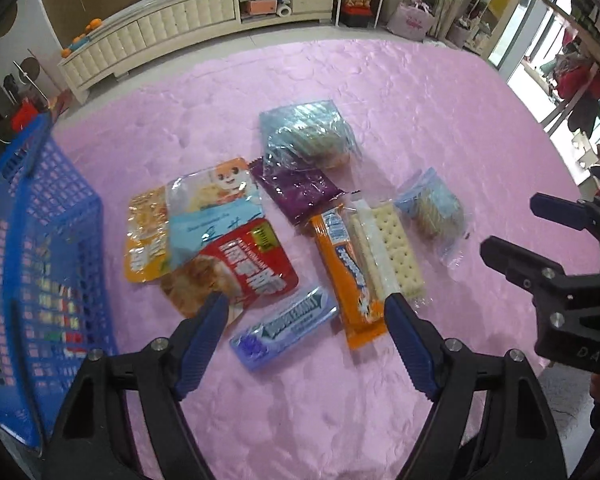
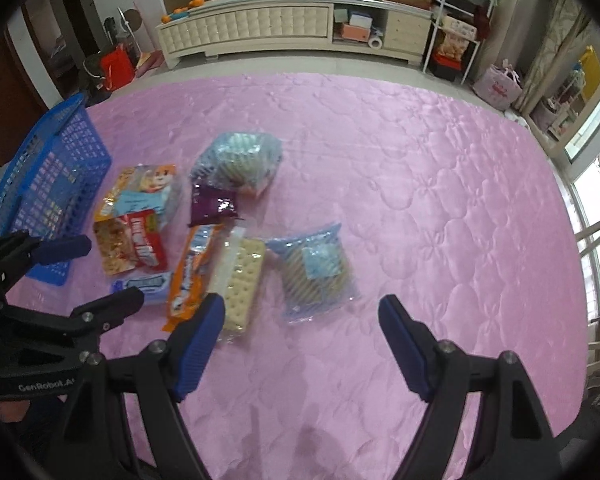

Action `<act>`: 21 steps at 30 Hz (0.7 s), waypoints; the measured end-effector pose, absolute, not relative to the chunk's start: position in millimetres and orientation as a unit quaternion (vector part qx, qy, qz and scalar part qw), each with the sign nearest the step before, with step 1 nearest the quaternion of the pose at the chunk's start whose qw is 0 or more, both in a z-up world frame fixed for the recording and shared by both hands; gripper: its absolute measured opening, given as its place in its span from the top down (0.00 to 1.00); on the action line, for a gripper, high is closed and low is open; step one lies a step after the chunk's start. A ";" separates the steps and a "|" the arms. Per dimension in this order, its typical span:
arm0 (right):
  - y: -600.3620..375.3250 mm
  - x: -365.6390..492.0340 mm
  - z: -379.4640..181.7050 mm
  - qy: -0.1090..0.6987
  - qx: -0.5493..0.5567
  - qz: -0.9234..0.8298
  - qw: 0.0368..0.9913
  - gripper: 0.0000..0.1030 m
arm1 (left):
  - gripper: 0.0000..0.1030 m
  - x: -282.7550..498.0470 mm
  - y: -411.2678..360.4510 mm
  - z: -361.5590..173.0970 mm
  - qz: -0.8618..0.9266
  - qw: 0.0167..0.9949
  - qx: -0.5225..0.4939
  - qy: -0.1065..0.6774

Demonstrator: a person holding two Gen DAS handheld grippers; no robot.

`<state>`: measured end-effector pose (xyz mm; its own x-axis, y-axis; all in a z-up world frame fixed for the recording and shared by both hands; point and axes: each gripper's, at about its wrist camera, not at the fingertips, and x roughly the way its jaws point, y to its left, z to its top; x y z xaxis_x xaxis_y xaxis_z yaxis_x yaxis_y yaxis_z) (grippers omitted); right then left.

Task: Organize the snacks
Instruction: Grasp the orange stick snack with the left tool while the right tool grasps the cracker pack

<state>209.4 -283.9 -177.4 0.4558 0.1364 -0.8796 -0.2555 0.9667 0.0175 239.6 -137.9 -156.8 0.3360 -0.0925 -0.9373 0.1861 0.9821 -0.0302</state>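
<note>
Basket first: the blue plastic lattice basket (image 1: 40,240) sits at the left edge of the pink quilted cloth (image 1: 380,92) that covers my bench, and through its mesh I cannot make out any snack inside. All the snacks lie loose on the cloth just beside it: a red foil pouch (image 1: 236,268) overlapping an orange-yellow pouch (image 1: 144,236) and a pale blue cartoon-printed packet (image 1: 216,200), then a purple wrapper (image 1: 296,192), a long orange wrapped bar (image 1: 348,272) touching a clear sleeve of white crackers (image 1: 396,248), and a lilac gum pack (image 1: 284,328) nearest me. Two clear bags of striped biscuits lie apart, the larger bag (image 1: 308,136) farther back and the smaller bag (image 2: 316,268) off to the right. Beyond and to the right of the pile the cloth is broad and bare up to its far edge. My left claw (image 1: 306,308) hangs wide open above the gum pack and the orange bar, touching nothing. My right claw (image 2: 300,312) is equally spread, empty, poised just short of the smaller biscuit bag.
</note>
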 end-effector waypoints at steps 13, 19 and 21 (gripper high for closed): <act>-308.3 217.2 -200.0 0.518 -0.015 0.121 0.846 0.20 | 0.68 266.8 -165.6 -200.1 -0.117 0.787 0.045 0.604; -307.9 214.3 -198.2 0.518 -0.013 0.126 0.846 0.20 | 0.79 273.1 -165.5 -212.0 -0.137 0.778 0.020 0.613; -306.0 213.0 -197.6 0.517 -0.014 0.130 0.846 0.20 | 0.83 272.3 -163.4 -211.0 -0.137 0.781 0.020 0.610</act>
